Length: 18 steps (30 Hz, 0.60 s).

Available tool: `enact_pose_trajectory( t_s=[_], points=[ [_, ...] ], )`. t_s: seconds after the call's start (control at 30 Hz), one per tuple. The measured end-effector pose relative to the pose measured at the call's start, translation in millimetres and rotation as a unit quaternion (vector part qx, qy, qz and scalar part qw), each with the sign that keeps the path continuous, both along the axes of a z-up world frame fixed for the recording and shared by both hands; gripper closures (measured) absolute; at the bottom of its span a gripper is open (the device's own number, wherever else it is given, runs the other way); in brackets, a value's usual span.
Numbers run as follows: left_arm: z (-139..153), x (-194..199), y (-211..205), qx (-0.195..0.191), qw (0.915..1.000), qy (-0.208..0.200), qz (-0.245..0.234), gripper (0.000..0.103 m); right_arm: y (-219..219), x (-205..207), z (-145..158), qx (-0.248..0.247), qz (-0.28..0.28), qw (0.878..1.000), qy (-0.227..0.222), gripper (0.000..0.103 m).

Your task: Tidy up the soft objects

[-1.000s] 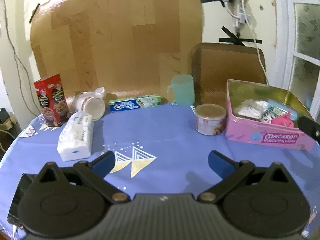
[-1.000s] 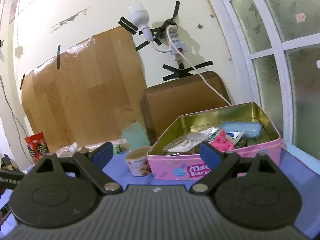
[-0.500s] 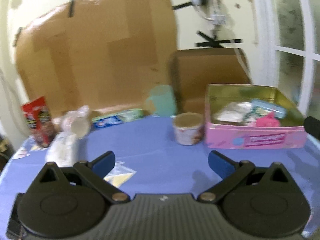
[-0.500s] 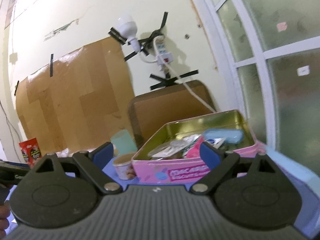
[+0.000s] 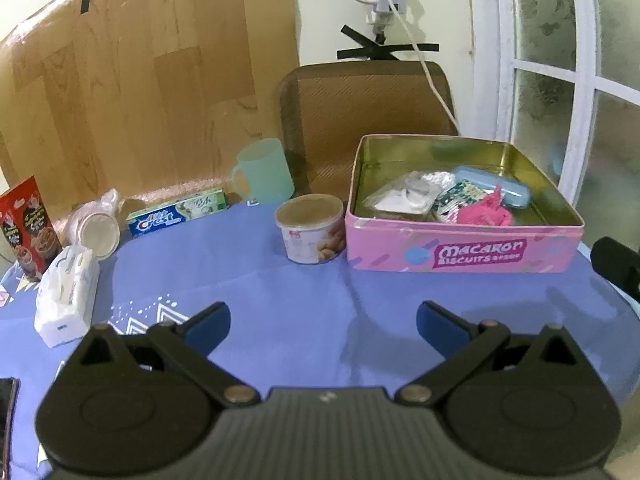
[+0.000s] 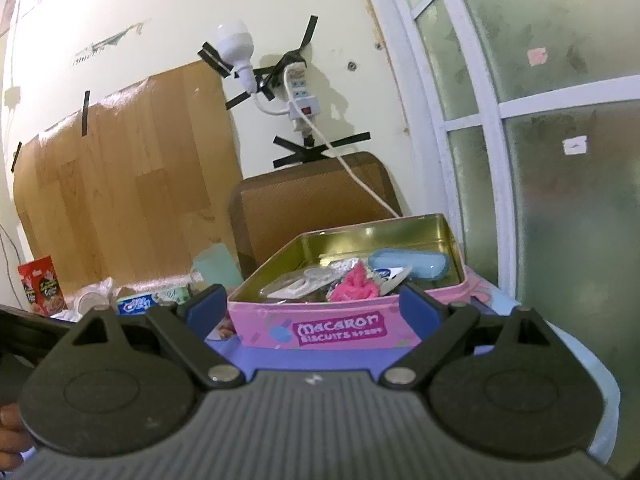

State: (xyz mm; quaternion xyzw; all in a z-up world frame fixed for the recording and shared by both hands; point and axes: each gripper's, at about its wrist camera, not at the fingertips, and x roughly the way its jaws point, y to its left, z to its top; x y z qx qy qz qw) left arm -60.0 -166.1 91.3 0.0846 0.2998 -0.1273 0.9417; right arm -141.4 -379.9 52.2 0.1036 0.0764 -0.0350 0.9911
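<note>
Blue tablecloth (image 5: 304, 304) with white/yellow triangle print covers the table; wood-grain sheet (image 5: 132, 92) taped to the wall behind, brown chair back (image 5: 360, 120) at the far edge, frosted window (image 5: 560, 60) on the right. Left gripper (image 5: 323, 320) hovers above bare cloth, jaws spread wide, nothing between them. Right gripper (image 6: 314, 305) sits low, facing the pink macaron tin (image 5: 464, 252), jaws also spread, empty. Tin is open, on the right side of the table; inside it: a pink soft item (image 5: 486, 214), a clear plastic packet (image 5: 404, 200), a patterned sachet (image 5: 456, 198) and a light-blue case (image 5: 496, 188) at the back. Tissue pack (image 5: 66, 292) lies on the left of the cloth, well apart from the tin, with a stack of plastic cups (image 5: 96, 226) on its side just behind it. Red snack box (image 5: 28, 228) stands upright at the far left. Crest toothpaste box (image 5: 176, 214) lies flat along the back edge, green mug (image 5: 264, 172) beside it. Small round tub (image 5: 310, 228) stands just left of the tin; can't tell if they touch. Dark phone edge (image 5: 8, 412) at the lower left.
</note>
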Motion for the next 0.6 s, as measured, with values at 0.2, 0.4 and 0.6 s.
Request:
enact_pose_trajectory(
  t_s=[0.2,0.4,0.6],
  points=[
    [-4.8,2.9,1.4,0.001,1.0000,0.004,0.008,0.000,7.5,3.5,-0.2,-0.008,0.014,1.000,0.007,0.008],
    [-6.0,1.1,3.6,0.000,0.9999,0.001,0.016,0.000,8.3,3.8,0.4,-0.007,0.017,1.000,0.010,0.008],
    [-6.5,-0.4,3.3,0.001,0.9999,0.003,0.014,0.000,8.4,3.1,1.9,-0.007,0.018,1.000,0.007,0.008]
  ],
)
